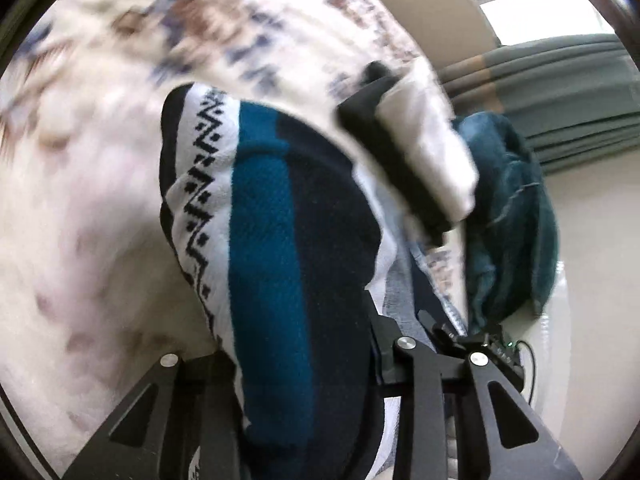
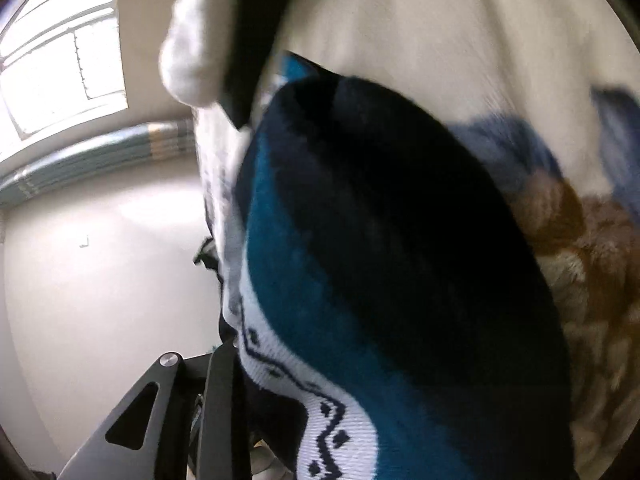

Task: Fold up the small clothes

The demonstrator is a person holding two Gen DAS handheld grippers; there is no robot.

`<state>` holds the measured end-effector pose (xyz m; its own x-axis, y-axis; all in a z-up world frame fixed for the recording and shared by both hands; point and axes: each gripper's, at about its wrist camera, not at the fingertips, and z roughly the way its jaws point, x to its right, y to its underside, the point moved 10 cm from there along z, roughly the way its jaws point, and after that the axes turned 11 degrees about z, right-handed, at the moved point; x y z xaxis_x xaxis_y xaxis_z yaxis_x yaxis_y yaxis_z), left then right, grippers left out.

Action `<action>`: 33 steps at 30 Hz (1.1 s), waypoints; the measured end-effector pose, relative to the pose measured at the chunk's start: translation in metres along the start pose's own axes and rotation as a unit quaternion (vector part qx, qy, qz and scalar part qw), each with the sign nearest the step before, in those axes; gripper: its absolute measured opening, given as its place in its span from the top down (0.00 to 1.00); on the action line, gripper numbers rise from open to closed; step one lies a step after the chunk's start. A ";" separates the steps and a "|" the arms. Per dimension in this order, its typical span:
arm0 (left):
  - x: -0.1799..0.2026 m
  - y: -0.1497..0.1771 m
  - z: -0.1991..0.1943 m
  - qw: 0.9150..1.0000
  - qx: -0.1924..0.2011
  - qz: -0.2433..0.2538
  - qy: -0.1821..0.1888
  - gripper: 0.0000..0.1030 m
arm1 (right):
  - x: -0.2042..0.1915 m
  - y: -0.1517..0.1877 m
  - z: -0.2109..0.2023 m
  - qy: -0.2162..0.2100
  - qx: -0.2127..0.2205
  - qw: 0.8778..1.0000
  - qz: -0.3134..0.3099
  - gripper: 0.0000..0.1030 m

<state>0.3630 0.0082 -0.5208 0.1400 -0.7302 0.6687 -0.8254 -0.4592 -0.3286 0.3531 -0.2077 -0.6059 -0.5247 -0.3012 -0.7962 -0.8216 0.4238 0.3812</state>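
Teal, navy and white knit garment fills both frame centres, draped over a blurred cream patterned blanket.
Left gripper is clamped on its edge at lower centre; right gripper, lower left, cannot be judged. Teal towel lies right; curtain upper right.

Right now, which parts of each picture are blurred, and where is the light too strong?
Left wrist view: patterned blanket motion-smeared, knit garment fairly sharp, window overexposed. Right wrist view: garment and blanket soft, window blown white.
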 end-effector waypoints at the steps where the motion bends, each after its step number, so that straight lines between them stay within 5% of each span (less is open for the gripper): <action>1: 0.009 -0.010 -0.002 1.000 0.001 0.006 0.004 0.72 | -0.011 0.002 -0.007 -0.010 0.008 1.000 -0.001 0.71; 10: 0.126 -0.162 0.012 0.991 0.009 0.106 0.075 0.72 | -0.162 -0.019 -0.066 -0.066 0.089 0.992 -0.064 0.72; 18: 0.161 -0.292 0.132 0.980 -0.016 0.170 0.101 0.71 | -0.276 -0.145 -0.086 -0.102 0.184 0.972 -0.107 0.72; 24: 0.115 -0.298 0.230 0.981 -0.087 0.155 0.073 0.71 | -0.256 -0.229 -0.035 -0.075 0.206 0.972 -0.082 0.72; 28: 0.103 -0.293 0.233 0.982 -0.099 0.139 0.084 0.64 | -0.232 -0.248 -0.014 -0.048 0.186 0.979 -0.066 0.71; 31: 0.101 -0.290 0.222 0.983 -0.107 0.131 0.067 0.59 | -0.217 -0.242 -0.022 -0.016 0.175 0.983 -0.050 0.48; 33: 0.101 -0.285 0.209 0.983 -0.105 0.148 0.021 0.46 | -0.212 -0.236 -0.037 0.032 0.182 0.981 -0.061 0.39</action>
<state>0.7268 -0.0406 -0.4989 -0.1433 -0.7926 0.5926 -0.9220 -0.1107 -0.3711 0.6496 -0.2754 -0.5099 -0.4502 -0.4158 -0.7902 -0.7507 0.6554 0.0828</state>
